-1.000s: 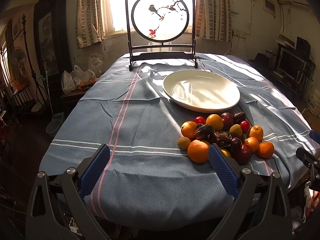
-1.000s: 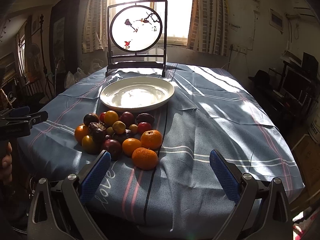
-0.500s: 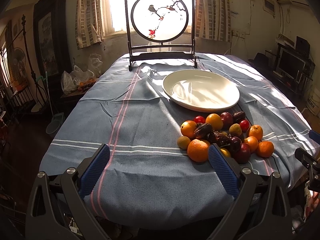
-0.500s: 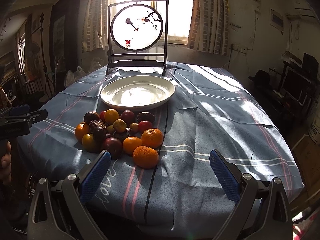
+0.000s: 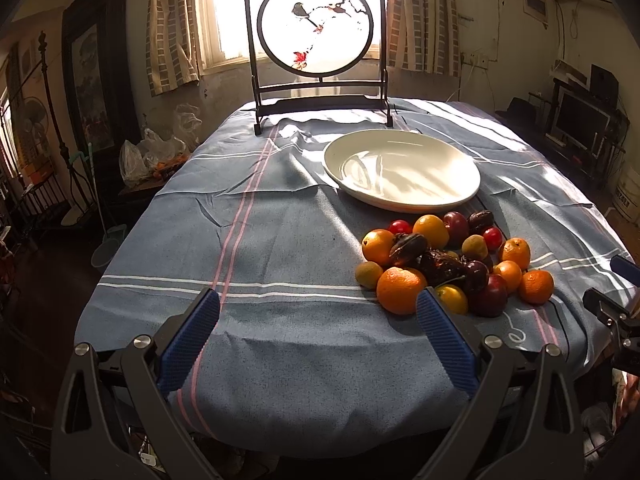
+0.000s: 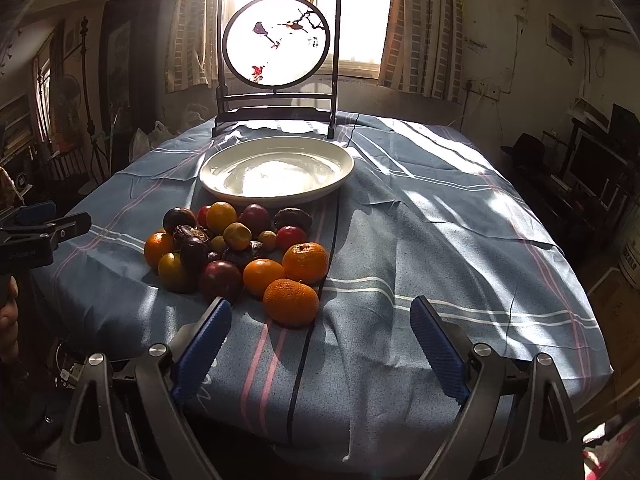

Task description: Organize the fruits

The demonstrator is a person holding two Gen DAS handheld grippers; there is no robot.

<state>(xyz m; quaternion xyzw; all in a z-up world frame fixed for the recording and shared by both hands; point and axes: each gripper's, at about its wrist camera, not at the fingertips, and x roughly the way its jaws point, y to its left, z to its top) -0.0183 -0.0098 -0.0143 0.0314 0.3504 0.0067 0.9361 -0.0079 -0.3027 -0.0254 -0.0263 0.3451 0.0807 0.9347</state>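
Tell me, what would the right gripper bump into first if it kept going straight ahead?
Probably the nearest orange at the front of the fruit pile, just left of the open right gripper's midline; depth is uncertain, so it might meet only tablecloth.

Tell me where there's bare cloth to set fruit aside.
Left of the fruit pile, across the pink stripe, is bare cloth. So is the cloth right of the plate in the right wrist view. It is crowded between plate and pile, which almost touch.

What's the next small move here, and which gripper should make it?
Probably ease the right gripper forward and down onto the nearest mandarin: it sits at the pile's near edge, just ahead of the open jaws, and the white plate beyond holds no fruit yet. The left gripper is open too, over bare cloth.
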